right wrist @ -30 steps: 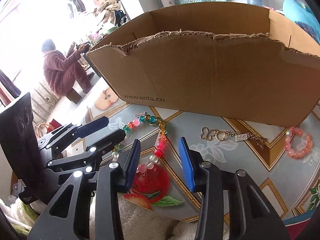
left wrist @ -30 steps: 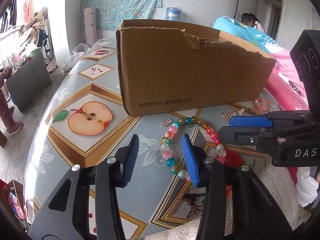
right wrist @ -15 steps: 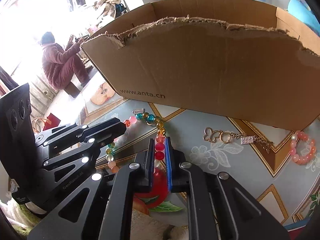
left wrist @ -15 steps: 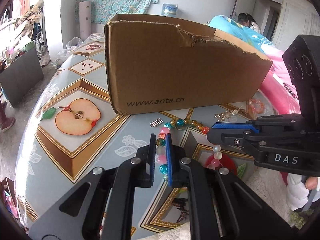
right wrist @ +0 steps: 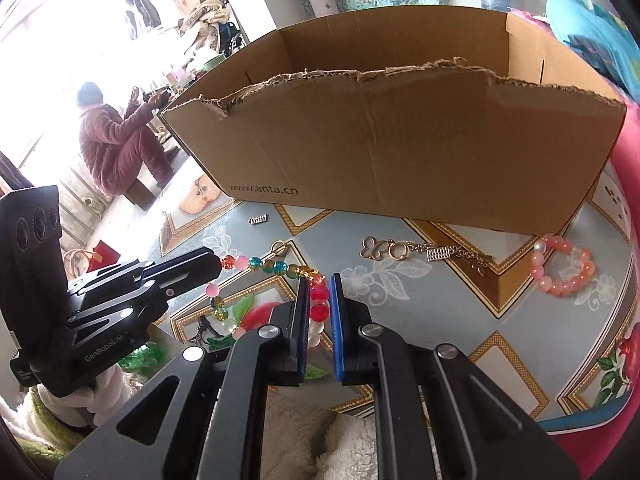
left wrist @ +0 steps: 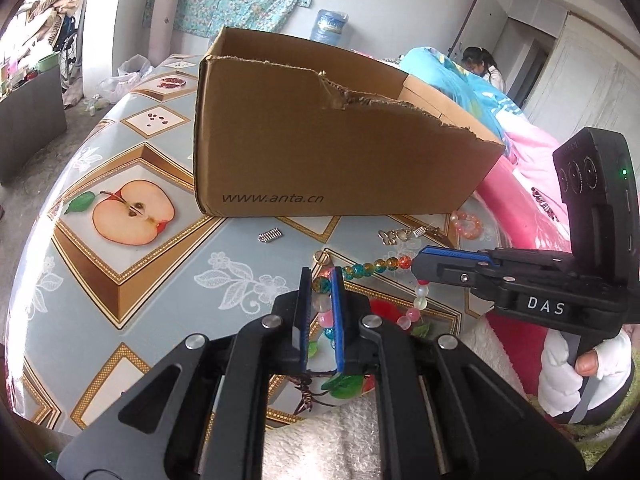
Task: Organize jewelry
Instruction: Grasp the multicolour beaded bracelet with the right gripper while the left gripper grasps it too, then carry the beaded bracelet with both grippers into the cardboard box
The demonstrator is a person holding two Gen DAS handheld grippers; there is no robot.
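Indoors, fruit-print tablecloth, torn cardboard box, both hand-held grippers pinching beaded bracelet, cluttered room

Three bracelets; one box; perhaps one charm

left gripper: tilted downward, jaws nearly together, pinching beads | right gripper: tilted downward, jaws likewise pinching beads

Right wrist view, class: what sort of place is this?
Probably a lived-in home: a fruit-patterned tablecloth, heaped clothes by the bright window, and blue-and-pink bedding behind the torn brown cardboard box.
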